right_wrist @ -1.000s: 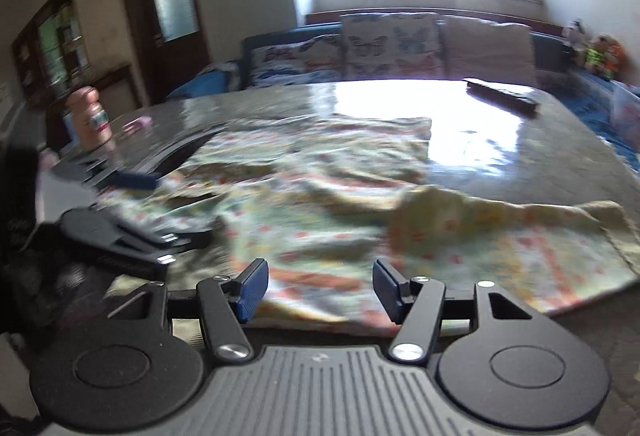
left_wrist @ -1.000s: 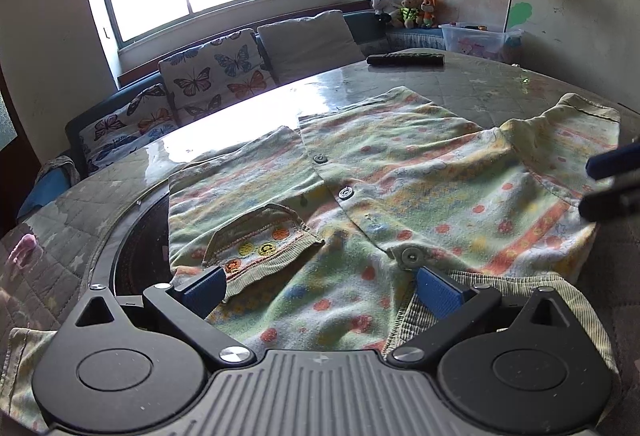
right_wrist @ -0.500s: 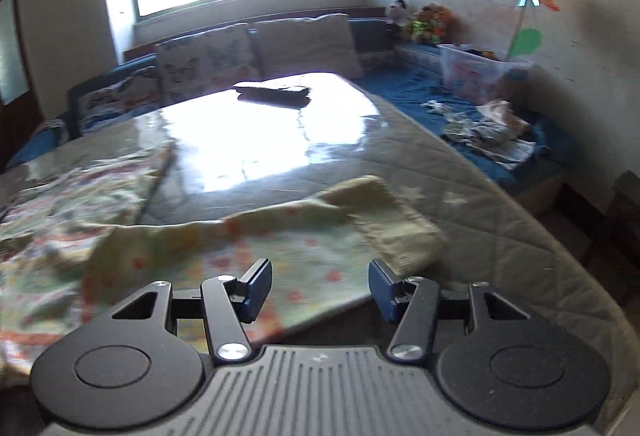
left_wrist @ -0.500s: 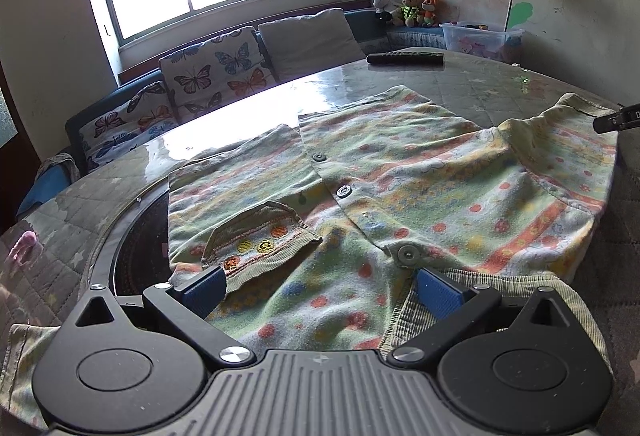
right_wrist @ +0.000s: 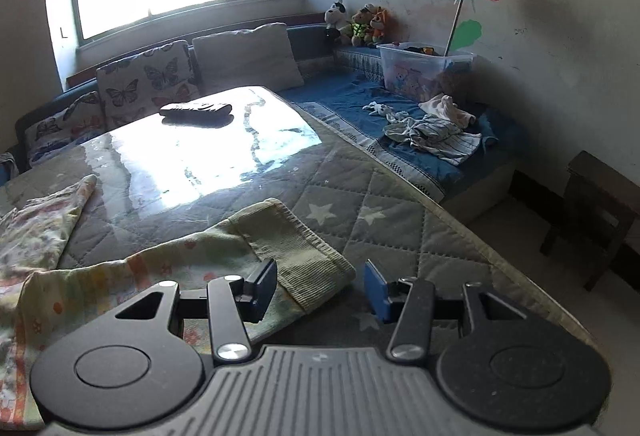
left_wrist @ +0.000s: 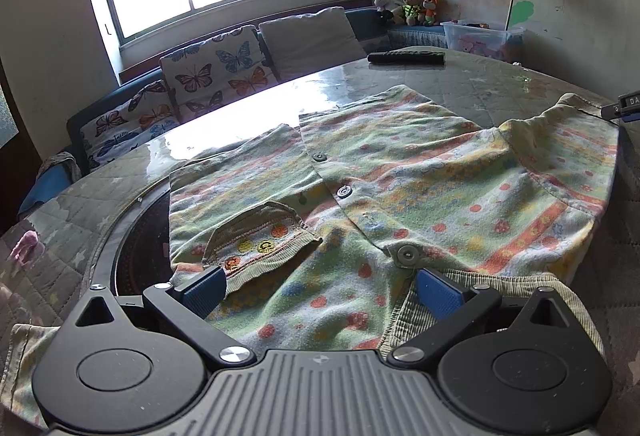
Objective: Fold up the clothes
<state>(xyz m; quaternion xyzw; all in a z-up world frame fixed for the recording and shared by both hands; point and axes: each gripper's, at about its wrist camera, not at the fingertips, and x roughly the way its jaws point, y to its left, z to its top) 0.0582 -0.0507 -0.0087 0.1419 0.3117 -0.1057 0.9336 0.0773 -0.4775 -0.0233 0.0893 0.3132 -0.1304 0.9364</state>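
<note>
A pastel pyjama top [left_wrist: 400,172] with dots and stripes lies button-side up on the round quilted table [left_wrist: 480,84]. One sleeve is folded in over the chest, its ribbed cuff [left_wrist: 260,240] facing me. My left gripper [left_wrist: 320,292] hovers open and wide over the shirt's near edge. The other sleeve stretches to the right, and its ribbed cuff [right_wrist: 296,240] lies between the fingers of my right gripper [right_wrist: 320,288]. Those jaws are closing, but the pads stand apart from the cloth. A bit of the right gripper [left_wrist: 624,104] shows at the edge of the left wrist view.
A black remote [right_wrist: 196,110] lies at the table's far side. The table edge [right_wrist: 500,264] runs close on the right, with a dark stool [right_wrist: 592,204] beyond. A sofa holds butterfly cushions [left_wrist: 216,72], loose clothes [right_wrist: 432,132] and a plastic box [right_wrist: 420,70].
My right gripper swung right, from over the shirt's body to the outstretched sleeve's cuff, and its jaws narrowed. The left gripper and the shirt stayed put.
</note>
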